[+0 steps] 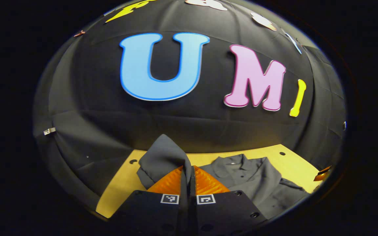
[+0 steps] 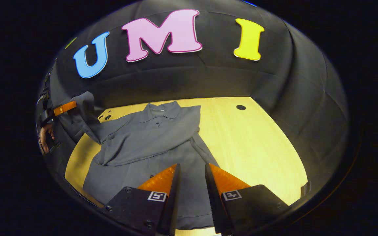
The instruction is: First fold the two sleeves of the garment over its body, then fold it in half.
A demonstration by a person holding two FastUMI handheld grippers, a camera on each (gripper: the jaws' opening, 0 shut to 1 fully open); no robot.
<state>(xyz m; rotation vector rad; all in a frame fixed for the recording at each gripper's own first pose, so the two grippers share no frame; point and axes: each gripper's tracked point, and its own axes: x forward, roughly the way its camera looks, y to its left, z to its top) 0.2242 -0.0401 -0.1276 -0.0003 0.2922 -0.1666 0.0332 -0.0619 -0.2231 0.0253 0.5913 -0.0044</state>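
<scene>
A grey collared shirt [image 2: 149,131] lies face up on the wooden table [image 2: 251,141], collar toward the far wall. One sleeve [image 2: 162,137] lies folded across its chest. My left gripper [image 1: 188,167] is shut on the other sleeve [image 1: 164,154], which stands up in a bunch over the orange fingers; the shirt's body [image 1: 254,183] lies to its right. In the right gripper view that same gripper [image 2: 63,108] holds the lifted sleeve [image 2: 85,113] above the table's left edge. My right gripper [image 2: 191,165] hovers open over the shirt's lower part, with nothing between its fingers.
A hand [image 2: 44,134] holds the left gripper at the far left. The table has small round holes [image 2: 240,107] near its back edge. Bare wood spreads to the right of the shirt. The black cloth wall closes in behind and at both sides.
</scene>
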